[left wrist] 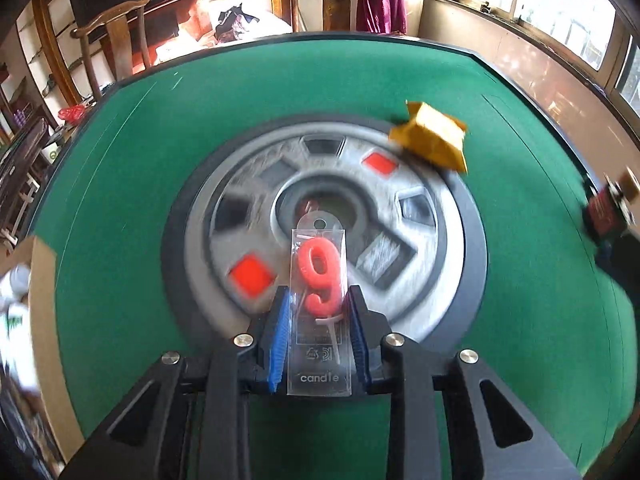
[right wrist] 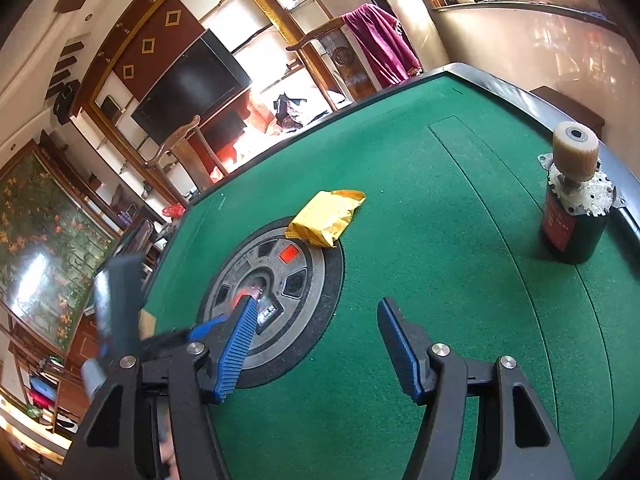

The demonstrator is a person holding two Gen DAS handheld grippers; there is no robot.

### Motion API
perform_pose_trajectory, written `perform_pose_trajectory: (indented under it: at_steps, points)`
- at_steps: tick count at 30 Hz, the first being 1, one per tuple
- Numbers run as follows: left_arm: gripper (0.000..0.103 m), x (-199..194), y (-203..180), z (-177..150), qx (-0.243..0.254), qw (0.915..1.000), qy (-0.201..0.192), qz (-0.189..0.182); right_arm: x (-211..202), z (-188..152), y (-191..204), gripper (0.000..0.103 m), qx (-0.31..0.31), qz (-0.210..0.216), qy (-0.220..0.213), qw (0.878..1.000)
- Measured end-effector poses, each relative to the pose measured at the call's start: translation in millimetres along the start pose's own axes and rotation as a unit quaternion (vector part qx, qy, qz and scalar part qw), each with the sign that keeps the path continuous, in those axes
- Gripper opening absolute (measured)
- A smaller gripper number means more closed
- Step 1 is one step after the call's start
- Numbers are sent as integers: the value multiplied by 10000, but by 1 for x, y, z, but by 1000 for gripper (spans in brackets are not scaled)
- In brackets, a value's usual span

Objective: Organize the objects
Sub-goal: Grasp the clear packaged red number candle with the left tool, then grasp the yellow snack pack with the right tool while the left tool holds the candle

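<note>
My left gripper [left wrist: 318,312] is shut on a clear flat pack holding a red number-nine candle [left wrist: 320,268]; both blue pads press the pack's long edges. It hangs over the grey round hub [left wrist: 256,184] in the middle of the green table [left wrist: 120,200]. A yellow crumpled packet [left wrist: 432,136] lies at the hub's far right rim, and shows in the right wrist view as the yellow packet [right wrist: 326,218]. My right gripper [right wrist: 316,308] stands open over the felt beside the hub [right wrist: 304,280], with nothing between its fingers.
A dark cylinder with a red label and a beige knob [right wrist: 572,216] stands near the table's right edge, blurred in the left wrist view [left wrist: 608,208]. A cardboard box [left wrist: 40,320] sits at the left edge. Wooden chairs stand beyond the table.
</note>
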State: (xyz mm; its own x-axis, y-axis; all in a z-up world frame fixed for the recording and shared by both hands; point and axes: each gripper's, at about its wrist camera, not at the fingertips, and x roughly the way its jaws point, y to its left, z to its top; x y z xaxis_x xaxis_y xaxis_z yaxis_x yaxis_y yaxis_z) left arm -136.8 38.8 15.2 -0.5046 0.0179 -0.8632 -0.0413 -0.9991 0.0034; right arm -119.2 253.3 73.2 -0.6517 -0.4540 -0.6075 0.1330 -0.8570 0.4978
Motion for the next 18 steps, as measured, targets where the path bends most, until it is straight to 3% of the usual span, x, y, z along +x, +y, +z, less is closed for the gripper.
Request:
perform_pose_trajectory:
  at_steps: [8,16,18]
  points:
    - [27,-40,28,-68,-271,9991,-335,-59,12,-2,2,67,-152,-299,66,9994]
    - [27,-33,25,-66,-60,9989,-371,-286,47,22,32,74,-389,-603,347,9968]
    - [27,-33,35,-64,-273,9973,-341,-597,58,32,37,75,-372,-767,299,9959]
